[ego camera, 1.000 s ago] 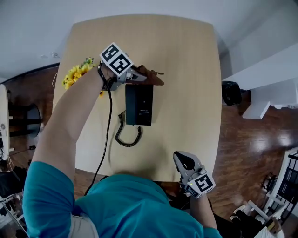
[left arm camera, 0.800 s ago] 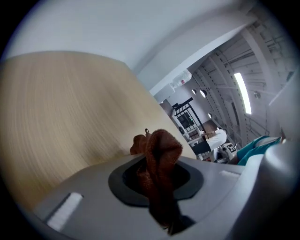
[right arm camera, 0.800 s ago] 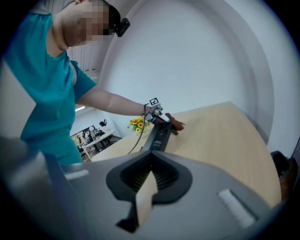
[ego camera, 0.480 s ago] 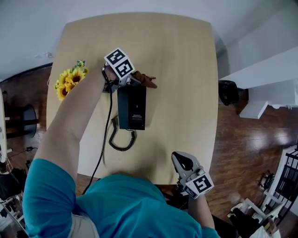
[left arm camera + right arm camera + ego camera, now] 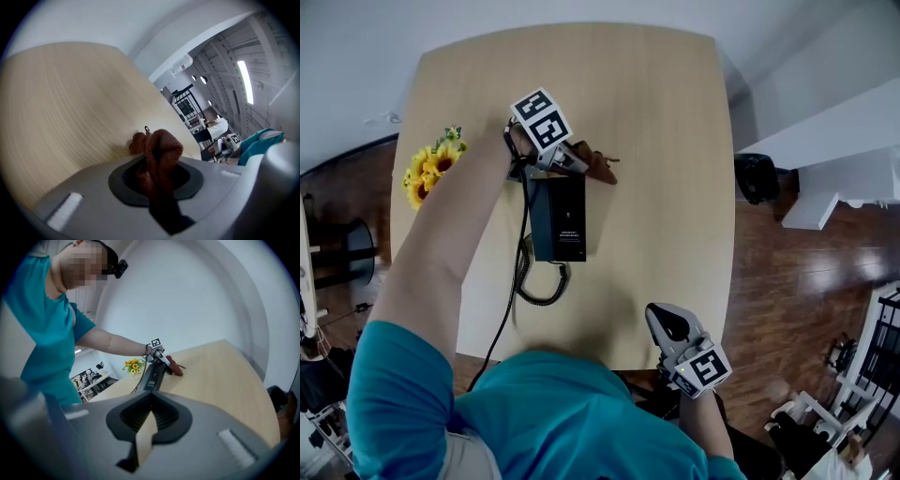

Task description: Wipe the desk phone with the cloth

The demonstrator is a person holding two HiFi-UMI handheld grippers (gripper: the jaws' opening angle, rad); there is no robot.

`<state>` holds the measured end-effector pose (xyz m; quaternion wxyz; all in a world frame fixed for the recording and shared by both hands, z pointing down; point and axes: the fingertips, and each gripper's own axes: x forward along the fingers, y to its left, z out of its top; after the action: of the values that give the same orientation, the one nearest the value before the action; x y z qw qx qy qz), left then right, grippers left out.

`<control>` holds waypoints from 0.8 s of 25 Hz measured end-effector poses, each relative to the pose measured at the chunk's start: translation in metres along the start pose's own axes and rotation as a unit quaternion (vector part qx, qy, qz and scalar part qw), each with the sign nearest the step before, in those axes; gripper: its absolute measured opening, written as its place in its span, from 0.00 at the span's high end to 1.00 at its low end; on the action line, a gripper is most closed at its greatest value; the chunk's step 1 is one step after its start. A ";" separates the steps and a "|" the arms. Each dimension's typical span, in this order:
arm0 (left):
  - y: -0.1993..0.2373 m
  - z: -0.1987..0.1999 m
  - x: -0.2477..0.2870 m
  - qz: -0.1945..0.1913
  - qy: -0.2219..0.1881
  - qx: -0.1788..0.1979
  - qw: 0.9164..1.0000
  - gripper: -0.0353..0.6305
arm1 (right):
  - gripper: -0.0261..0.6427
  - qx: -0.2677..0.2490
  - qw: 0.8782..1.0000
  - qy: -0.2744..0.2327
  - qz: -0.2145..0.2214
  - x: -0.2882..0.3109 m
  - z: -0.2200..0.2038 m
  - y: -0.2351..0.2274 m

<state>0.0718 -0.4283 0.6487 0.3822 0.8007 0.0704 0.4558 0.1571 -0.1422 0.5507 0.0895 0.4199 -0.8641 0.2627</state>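
A black desk phone (image 5: 558,220) lies on the light wooden table (image 5: 656,122), its coiled cord (image 5: 539,281) trailing toward me. My left gripper (image 5: 574,163) is at the phone's far end, shut on a brown cloth (image 5: 602,169) that spills onto the table beside the phone's far right corner. The left gripper view shows the cloth (image 5: 157,150) bunched between the jaws of the left gripper (image 5: 157,183). My right gripper (image 5: 675,328) hangs off the table's near edge, shut and empty. From the right gripper (image 5: 143,437) I see the phone (image 5: 152,373) and the cloth (image 5: 174,366) far off.
A bunch of yellow flowers (image 5: 427,169) sits at the table's left edge, left of the phone. A black cable (image 5: 517,244) runs from my left gripper down past the phone. Dark wooden floor (image 5: 797,272) surrounds the table.
My left gripper with the cloth has slid slightly right along the phone's far end. The head view has shifted, so everything sits further left. The right gripper has not moved.
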 end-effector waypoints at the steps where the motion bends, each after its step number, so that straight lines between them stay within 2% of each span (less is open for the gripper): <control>1: 0.005 -0.001 0.003 0.009 0.000 -0.009 1.000 0.83 | 0.96 -0.002 1.000 -0.001 0.002 0.000 0.001 0.002; 3: 0.014 -0.003 0.006 0.033 0.010 -0.010 0.999 0.83 | 0.96 -0.002 1.000 -0.001 -0.001 -0.002 -0.001 0.002; 4: 0.017 -0.004 0.007 0.047 0.023 0.002 0.999 0.83 | 0.96 0.001 1.000 -0.001 -0.005 -0.004 -0.003 0.000; 7: 0.012 -0.002 0.006 0.083 0.088 0.077 0.990 0.83 | 0.96 0.006 1.000 -0.010 -0.012 -0.008 -0.003 -0.005; 9: -0.004 0.013 0.005 0.082 0.118 0.121 0.982 0.83 | 0.96 0.007 1.000 -0.020 -0.010 -0.007 0.002 -0.005; 11: -0.023 0.028 0.007 0.069 0.141 0.140 0.978 0.83 | 0.96 0.008 0.999 -0.031 -0.007 -0.006 0.005 -0.003; 13: -0.030 0.022 0.013 0.074 0.202 0.148 0.965 0.83 | 0.96 0.010 0.999 -0.038 -0.006 -0.007 0.004 -0.001; 15: -0.021 0.006 0.020 0.103 0.269 0.145 0.947 0.83 | 0.96 0.014 0.999 -0.041 -0.009 -0.013 0.001 -0.001; 16: -0.015 0.002 0.023 0.119 0.289 0.136 0.940 0.83 | 0.96 0.016 0.999 -0.040 -0.013 -0.017 -0.001 -0.003; 20: -0.007 0.001 0.020 0.158 0.323 0.096 0.928 0.83 | 0.96 0.026 0.998 -0.049 -0.028 -0.033 -0.004 -0.010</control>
<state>0.0855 -0.4148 0.6577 0.1833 0.6434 0.1056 0.7357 0.1853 -0.1228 0.5458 0.0436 0.4581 -0.8483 0.2617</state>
